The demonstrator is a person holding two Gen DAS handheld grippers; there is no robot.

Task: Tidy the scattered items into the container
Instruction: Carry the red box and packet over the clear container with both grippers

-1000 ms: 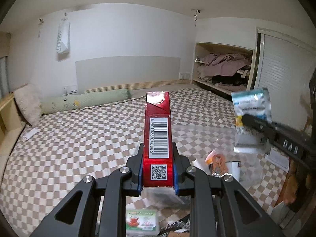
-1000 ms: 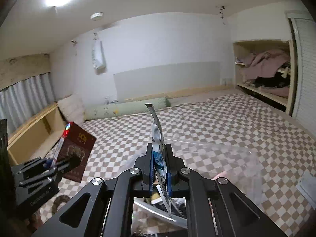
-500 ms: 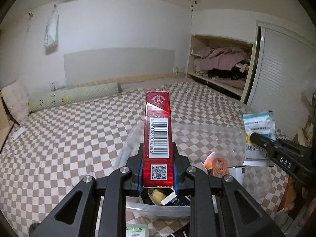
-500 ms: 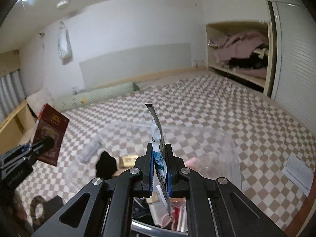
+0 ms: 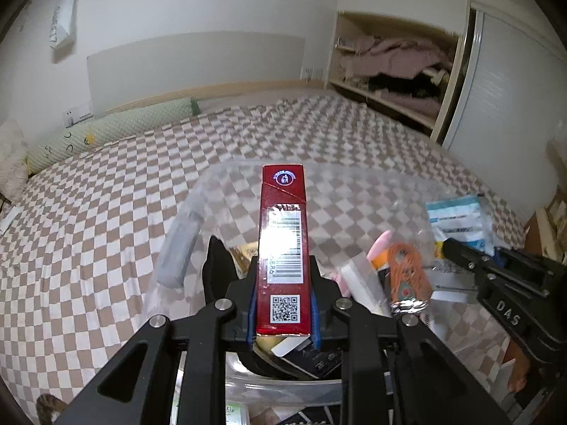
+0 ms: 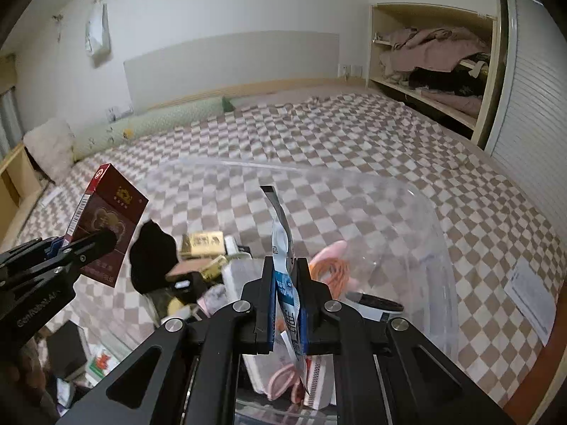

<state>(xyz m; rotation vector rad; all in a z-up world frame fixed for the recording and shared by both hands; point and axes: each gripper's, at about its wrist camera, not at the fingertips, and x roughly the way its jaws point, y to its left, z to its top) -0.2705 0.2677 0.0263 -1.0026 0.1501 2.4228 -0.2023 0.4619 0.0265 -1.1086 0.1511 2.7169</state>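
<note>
My left gripper [image 5: 283, 304] is shut on a red cigarette box [image 5: 283, 244], upright with its barcode side facing me, above the near left part of a clear plastic container [image 5: 354, 184]. The box also shows in the right wrist view [image 6: 106, 226]. My right gripper [image 6: 286, 304] is shut on a thin blue and white sachet [image 6: 283, 248], seen edge on, over the container [image 6: 436, 241]. The sachet shows in the left wrist view [image 5: 457, 219]. The container holds several items: a black cloth [image 6: 152, 255], a gold box [image 6: 202, 244], an orange cord [image 6: 329, 272].
The container sits on a bed with a brown and white checked cover [image 5: 106, 212]. A green bolster [image 5: 106, 134] lies by the far wall. An open closet with clothes [image 6: 436, 60] is at the right. Small packets [image 6: 99, 361] lie near the container's front left.
Both grippers have tilted and moved down toward the container with their items still held. The container's inside fills more of both views.
</note>
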